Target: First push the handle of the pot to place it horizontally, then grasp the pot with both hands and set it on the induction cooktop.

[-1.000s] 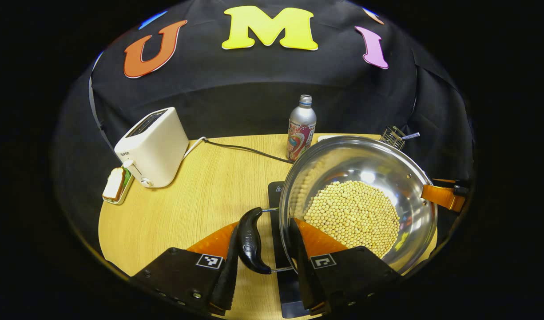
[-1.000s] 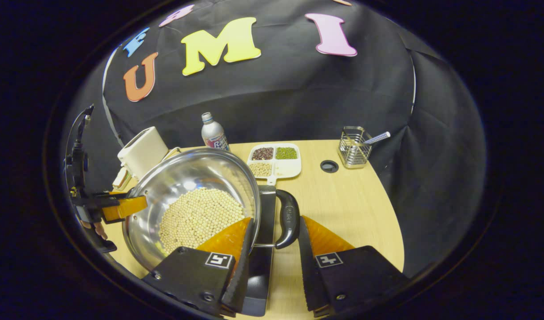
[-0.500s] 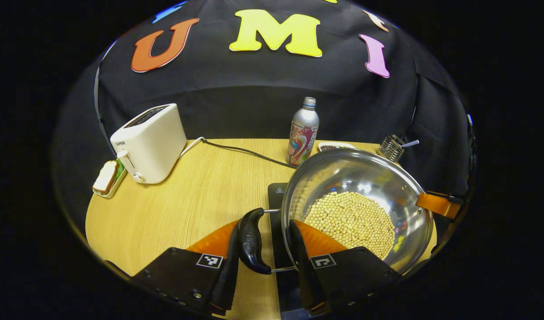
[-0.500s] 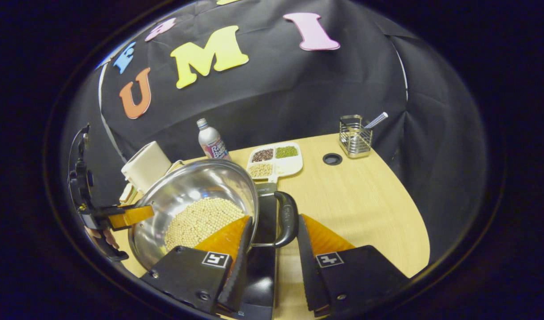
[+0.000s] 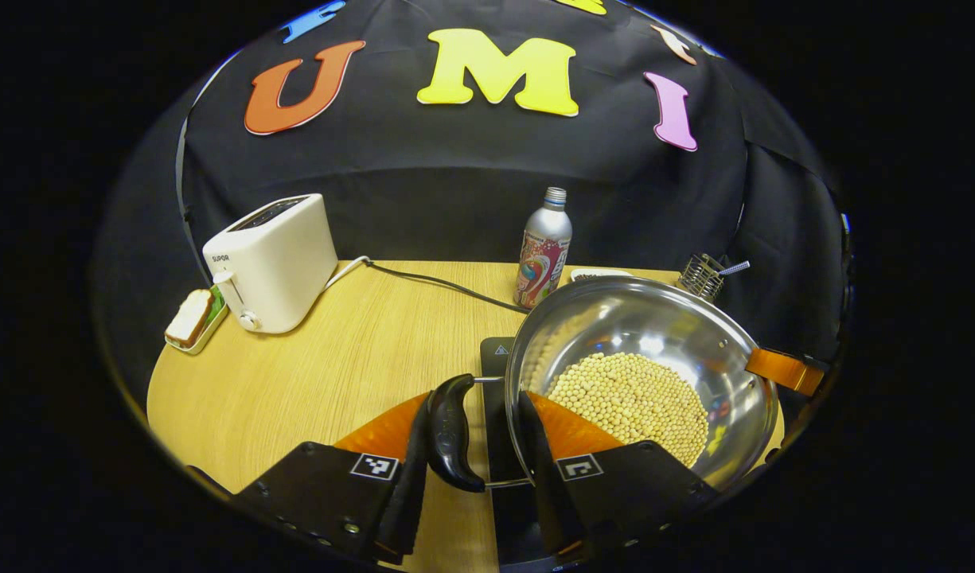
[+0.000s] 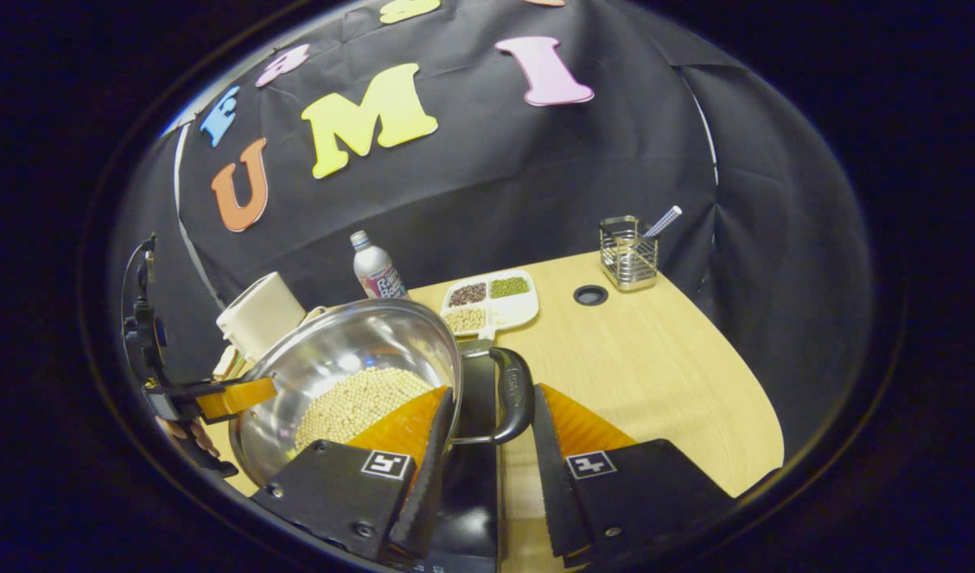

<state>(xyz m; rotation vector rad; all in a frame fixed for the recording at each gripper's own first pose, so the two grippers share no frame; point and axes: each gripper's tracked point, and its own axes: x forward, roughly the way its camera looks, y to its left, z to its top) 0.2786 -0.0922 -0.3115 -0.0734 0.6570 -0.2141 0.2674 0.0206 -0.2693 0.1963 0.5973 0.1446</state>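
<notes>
Gripping the steel pot (image 5: 646,374) by both black side handles, I have the left gripper (image 5: 473,469) straddling one handle (image 5: 449,434) and the right gripper (image 6: 487,454) straddling the other (image 6: 517,394), each fairly narrow. Whether the fingers press, I cannot tell. Beans (image 5: 630,398) fill the pot over the induction cooktop (image 5: 495,374) on the table (image 5: 336,366).

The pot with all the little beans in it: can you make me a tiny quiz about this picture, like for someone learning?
1. True or false: the pot holds pale round beans.
2. What stands nearest the toaster? A) bread slice B) bottle C) wire holder
3. Fill in: in the left gripper view, the left gripper has the pot's black ____ between its fingers.

Key: 1 true. 2 A, the bread slice. 3 handle.
</notes>
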